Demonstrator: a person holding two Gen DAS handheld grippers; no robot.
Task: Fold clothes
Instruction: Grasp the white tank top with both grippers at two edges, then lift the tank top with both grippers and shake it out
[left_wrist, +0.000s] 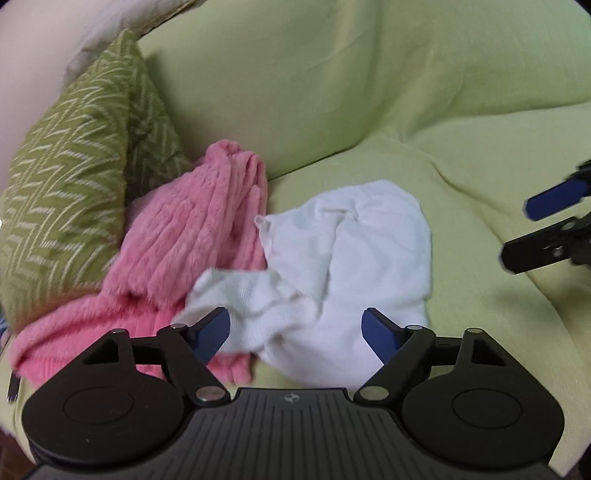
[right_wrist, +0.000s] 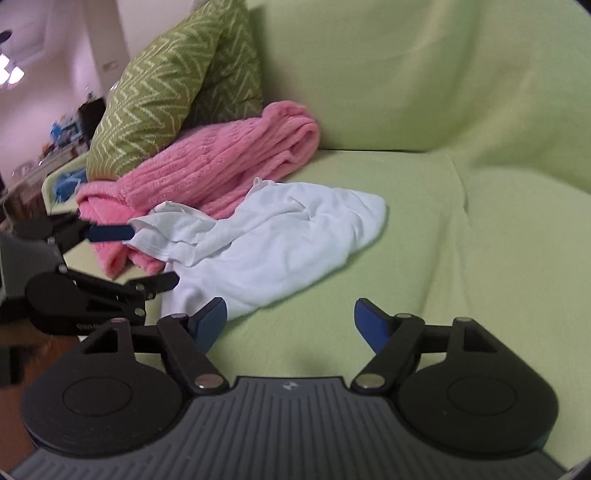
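A crumpled white garment (left_wrist: 351, 258) (right_wrist: 280, 240) lies on the light green sofa seat (left_wrist: 480, 295) (right_wrist: 406, 229). Its left edge rests against a fluffy pink garment (left_wrist: 192, 236) (right_wrist: 221, 158) heaped at the left. My left gripper (left_wrist: 295, 328) (right_wrist: 151, 254) is open, hovering right at the near edge of the white garment, with nothing between its fingers. My right gripper (right_wrist: 290, 317) (left_wrist: 517, 236) is also open and empty, over bare seat just right of the white garment's near corner.
A green zigzag-patterned cushion (left_wrist: 74, 177) (right_wrist: 166, 85) leans behind the pink garment at the sofa's left end. The sofa backrest (left_wrist: 332, 74) (right_wrist: 406, 66) rises behind. Beyond the sofa at the left, the right wrist view shows a cluttered table (right_wrist: 59, 147).
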